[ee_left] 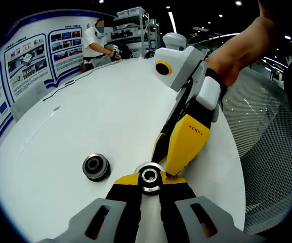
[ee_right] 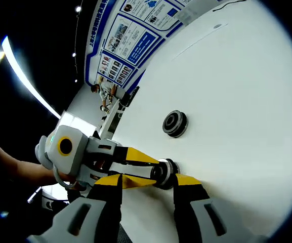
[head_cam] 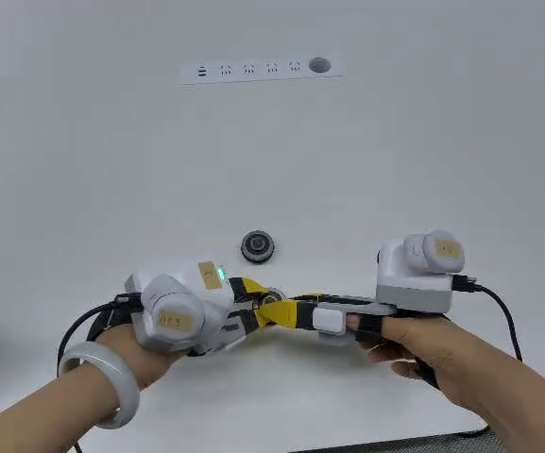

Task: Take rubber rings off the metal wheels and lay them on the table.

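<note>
**Two wheels, no ring off yet**

Both my grippers meet at one small metal wheel, low and in the middle, close to me. My left gripper (ee_left: 150, 186) is clamped on this held wheel (ee_left: 150, 175). Its yellow tips press on it from both sides. My right gripper (ee_right: 158, 183) comes in from the other way, w/ one yellow tip on each side of the same wheel, touching it. So it looks pinched shut on it too. My guess: the left one holds the wheel and the right one is there to pull the ring.

A second wheel (head_cam: 258, 246) lies on the white table (head_cam: 395, 142). It is near the grippers but not touching them, a bit further from me. Its black rubber ring (ee_left: 86, 167) is on it all round.

How far am I? I see no loose ring on the table. So I'd say nothing is done yet. Left to do: pull the ring off the held wheel, lay it down, then do the 2nd wheel.

Hard to see:
- The tips cover much of the held wheel, so I can't tell if its ring is fully on or partly off.
- I can't tell if my right tips grab rubber or metal.
- I can't tell if the wheel rests on the table or is lifted.
- In the head view it is just a tiny grey bit btw the yellow tips.
- The table edge near me is cut off.

A power strip (head_cam: 261, 68) lies far back.
</note>
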Demonstrator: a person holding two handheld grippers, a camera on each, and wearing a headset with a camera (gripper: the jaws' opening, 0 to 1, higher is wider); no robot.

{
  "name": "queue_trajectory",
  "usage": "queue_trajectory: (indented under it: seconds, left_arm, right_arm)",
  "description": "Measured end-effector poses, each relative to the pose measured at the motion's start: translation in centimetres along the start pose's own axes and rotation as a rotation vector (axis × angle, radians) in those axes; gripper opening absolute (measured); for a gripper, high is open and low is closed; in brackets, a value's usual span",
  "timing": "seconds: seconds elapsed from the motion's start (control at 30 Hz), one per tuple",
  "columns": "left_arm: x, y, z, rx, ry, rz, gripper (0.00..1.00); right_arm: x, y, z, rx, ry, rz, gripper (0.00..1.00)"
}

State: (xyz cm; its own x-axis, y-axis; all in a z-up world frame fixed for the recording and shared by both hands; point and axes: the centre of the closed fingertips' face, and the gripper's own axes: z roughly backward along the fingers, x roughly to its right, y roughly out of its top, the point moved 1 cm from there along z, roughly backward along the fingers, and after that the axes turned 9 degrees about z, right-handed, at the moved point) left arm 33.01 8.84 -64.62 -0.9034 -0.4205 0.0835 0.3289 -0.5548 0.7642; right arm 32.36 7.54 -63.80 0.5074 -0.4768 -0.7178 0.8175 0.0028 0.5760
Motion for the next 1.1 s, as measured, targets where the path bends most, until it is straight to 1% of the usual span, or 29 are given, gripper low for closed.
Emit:
queue_trajectory:
  seconds: [0.17,0.33,0.47,0.57,0.73,0.77,0.8,0.9,1.1]
  left_arm:
    - [0.0,0.0,0.0,0.001,0.0,0.001,0.12]
    - [0.0,0.0,0.0,0.0,0.0,0.002,0.12]
    - [0.0,0.0,0.0,0.001,0.002,0.002,0.12]
    - [0.1,0.0,0.0,0.002,0.002,0.002,0.12]
    - [0.0,-0.1,0.0,0.002,0.002,0.002,0.12]
    - [0.1,-0.1,0.0,0.002,0.002,0.002,0.12]
    - [0.0,-0.1,0.0,0.002,0.002,0.003,0.12]
    - [0.0,-0.1,0.0,0.002,0.001,0.002,0.12]
    - [0.0,-0.1,0.0,0.003,0.001,0.001,0.12]
  right_arm:
    - [0.0,0.0,0.2,0.005,0.004,-0.016,0.42]
    - [0.0,0.0,0.3,0.003,0.0,-0.011,0.41]
    - [0.1,0.3,0.5,0.013,0.0,-0.011,0.36]
    - [0.2,0.3,0.4,0.008,-0.003,-0.004,0.34]
    - [0.8,0.2,0.4,-0.004,-0.033,0.01,0.26]
    - [1.1,0.1,0.4,-0.01,-0.054,0.022,0.23]
    - [1.3,0.1,0.4,-0.013,-0.062,0.024,0.2]
    - [1.6,0.0,0.4,-0.016,-0.073,0.025,0.15]
    - [2.0,0.0,0.4,-0.024,-0.091,0.025,0.11]
